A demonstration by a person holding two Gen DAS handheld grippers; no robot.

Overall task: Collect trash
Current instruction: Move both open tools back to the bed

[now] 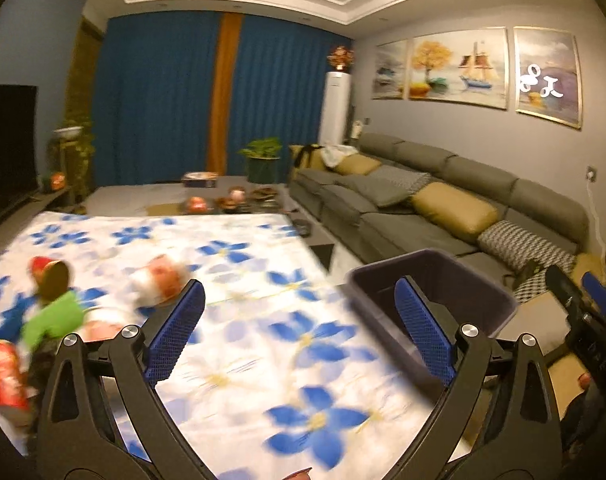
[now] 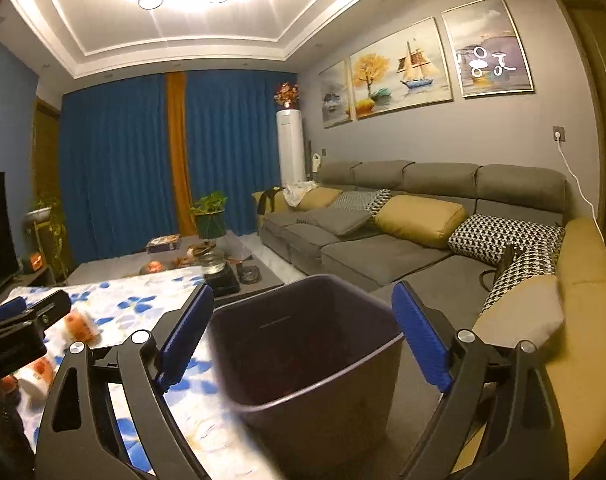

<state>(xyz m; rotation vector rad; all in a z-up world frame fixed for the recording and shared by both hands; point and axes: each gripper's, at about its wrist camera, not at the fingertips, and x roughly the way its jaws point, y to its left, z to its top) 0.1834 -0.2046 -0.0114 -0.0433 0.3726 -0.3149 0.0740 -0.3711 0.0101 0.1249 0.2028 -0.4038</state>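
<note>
The left gripper (image 1: 299, 332) hung over the flowered cloth (image 1: 239, 360) that covered the table, its blue pads wide apart with nothing between them. The right gripper (image 2: 303, 340) was spread just as wide, and the dark plastic bin (image 2: 311, 364) stood in the gap between its fingers, though the pads did not press on its walls. Something reddish lay in the bottom of the bin, too dim to name.

In the left wrist view the bin (image 1: 435, 292) stood just off the right edge of the table, with the right gripper's body beyond it at the frame's right side. Toward the left edge of the table lay the trash, blurred: a red can (image 1: 7, 376) nearest, a green wrapper (image 1: 51, 320) beside it, a brown round piece (image 1: 55, 280) with a red end behind that, and a white and orange packet (image 1: 163, 280) farther in, near the left gripper's left finger. The right wrist view showed two similar white and orange packets (image 2: 79, 324) on the cloth beside the left gripper's black body (image 2: 19, 328).

Past the far edge of the table stood a low table with dishes (image 1: 239, 200), then a grey sofa (image 2: 383, 236) with yellow and checked cushions, and blue curtains (image 1: 159, 96) at the back.
</note>
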